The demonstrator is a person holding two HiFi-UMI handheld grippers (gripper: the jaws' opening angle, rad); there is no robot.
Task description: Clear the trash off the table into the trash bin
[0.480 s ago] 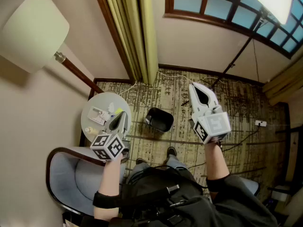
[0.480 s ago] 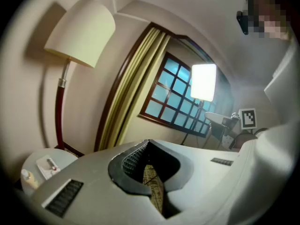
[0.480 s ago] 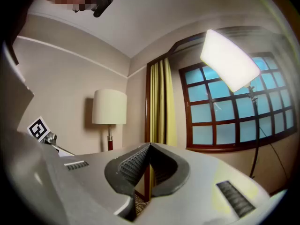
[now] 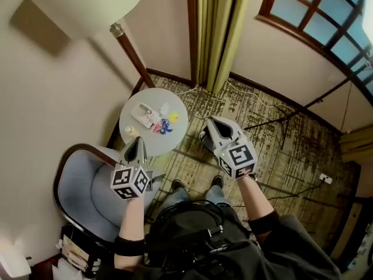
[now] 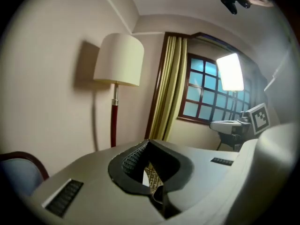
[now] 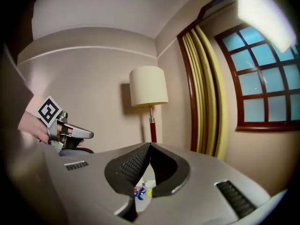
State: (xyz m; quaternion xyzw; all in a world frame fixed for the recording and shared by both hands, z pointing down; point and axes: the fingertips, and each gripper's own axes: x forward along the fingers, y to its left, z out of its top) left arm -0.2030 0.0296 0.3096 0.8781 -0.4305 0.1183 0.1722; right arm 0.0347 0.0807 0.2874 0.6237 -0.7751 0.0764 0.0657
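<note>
Both pairs of jaws were closed, tip against tip, with nothing caught between them. The left gripper [image 5: 147, 142] showed only a sliver of carpet through the notch under its tips. The right gripper [image 6: 150, 145] showed bits of blue and yellow trash [image 6: 139, 191] far beyond its tips, not between them.

From the head view, the left gripper [image 4: 139, 140] hung over the near edge of the table [image 4: 154, 143], its tips pointing toward the clutter but not touching any of it. The right gripper [image 4: 211, 121] was held out over the carpet [image 4: 262, 127], just right of the table and well apart from the left one.

All the trash lay on the round table: a white wrapper [image 4: 143, 116] toward the back, a blue scrap [image 4: 165, 127] and a yellow scrap [image 4: 173, 117] beside it, and a small pale piece [image 4: 130, 131] near the left rim. What each scrap was made of could not be told at that size.

The bin [image 4: 203, 139] stood on the carpet just right of the table – only a dark edge of it showed, the rest hidden under the right gripper.

A chair [image 4: 76, 185] with a pale blue seat sat at the person's left, close to the table. A floor lamp [image 4: 87, 2] rose behind the table against the wall, with a yellow-green curtain [image 4: 218, 28] and a wood-framed window [image 4: 315, 10] further right.
</note>
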